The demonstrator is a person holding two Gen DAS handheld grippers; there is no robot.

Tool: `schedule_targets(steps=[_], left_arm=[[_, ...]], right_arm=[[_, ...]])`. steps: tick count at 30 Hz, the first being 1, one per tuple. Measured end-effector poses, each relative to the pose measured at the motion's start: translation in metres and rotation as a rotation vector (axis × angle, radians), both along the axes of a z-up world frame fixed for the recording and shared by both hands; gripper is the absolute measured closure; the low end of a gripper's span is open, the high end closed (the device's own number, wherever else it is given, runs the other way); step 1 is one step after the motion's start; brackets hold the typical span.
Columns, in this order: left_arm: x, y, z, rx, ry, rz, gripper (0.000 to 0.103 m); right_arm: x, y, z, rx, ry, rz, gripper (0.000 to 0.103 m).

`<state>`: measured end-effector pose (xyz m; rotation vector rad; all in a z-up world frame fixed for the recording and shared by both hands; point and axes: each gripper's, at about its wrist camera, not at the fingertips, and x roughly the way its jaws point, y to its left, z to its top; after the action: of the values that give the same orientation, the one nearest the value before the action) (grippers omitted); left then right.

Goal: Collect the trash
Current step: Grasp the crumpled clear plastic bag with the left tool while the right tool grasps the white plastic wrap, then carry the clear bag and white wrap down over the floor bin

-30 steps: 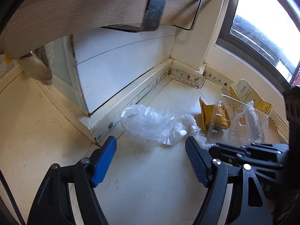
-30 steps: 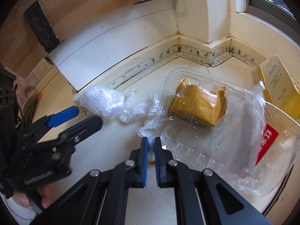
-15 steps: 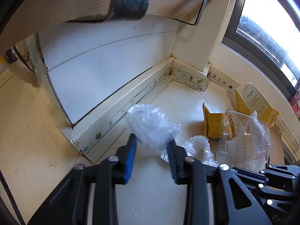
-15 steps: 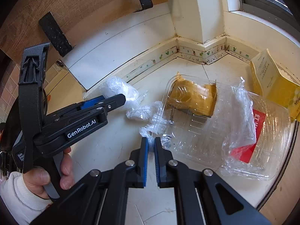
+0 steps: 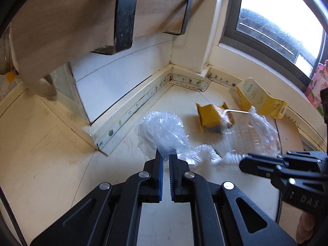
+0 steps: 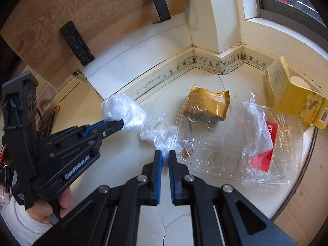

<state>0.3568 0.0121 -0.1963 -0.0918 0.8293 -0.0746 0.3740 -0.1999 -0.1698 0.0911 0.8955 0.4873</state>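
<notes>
My left gripper (image 5: 166, 153) is shut on a crumpled clear plastic wrap (image 5: 162, 131) and holds it above the floor; it also shows in the right wrist view (image 6: 123, 110), at the left gripper's tip (image 6: 120, 125). My right gripper (image 6: 165, 153) is shut on the twisted film (image 6: 162, 143) joined to a clear plastic clamshell tray (image 6: 235, 143), which hangs from it. In the left wrist view the right gripper (image 5: 242, 160) grips that film beside the tray (image 5: 252, 135). A gold snack wrapper (image 6: 207, 104) lies behind the tray.
A yellow carton (image 6: 293, 94) lies by the wall at the right, also in the left wrist view (image 5: 258, 100). A wooden tabletop (image 6: 86, 14) with black brackets hangs overhead. White baseboards (image 6: 164, 75) form a corner. A window (image 5: 276, 20) is at the right.
My left gripper closed on the clear wrap and lifted it. Both grippers rose, and the tray came up off the floor with the right gripper.
</notes>
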Motion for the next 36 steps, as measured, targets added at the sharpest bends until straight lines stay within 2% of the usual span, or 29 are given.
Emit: schedule_targets(steps=[10, 17, 24, 30, 36], left_arm=[[-0.08, 0.0, 0.061, -0.013, -0.047, -0.027, 0.1], [-0.155, 0.013, 0.114, -0.03, -0.092, -0.043, 0.1], [-0.231, 0.028, 0.148, -0.023, -0.122, -0.063, 0.1], [-0.3, 0.042, 0.156, -0.023, -0.12, -0.079, 0.1], [-0.351, 0.059, 0.125, -0.052, -0.05, -0.086, 0.1]], right_arm=[[-0.066, -0.002, 0.045, 0.01, -0.081, -0.019, 0.097], [-0.127, 0.001, 0.087, 0.016, -0.162, -0.045, 0.097], [-0.19, 0.0, 0.129, 0.048, -0.229, -0.076, 0.097], [-0.253, 0.008, 0.148, 0.047, -0.269, -0.069, 0.097], [-0.312, 0.028, 0.134, 0.05, -0.238, -0.044, 0.097]])
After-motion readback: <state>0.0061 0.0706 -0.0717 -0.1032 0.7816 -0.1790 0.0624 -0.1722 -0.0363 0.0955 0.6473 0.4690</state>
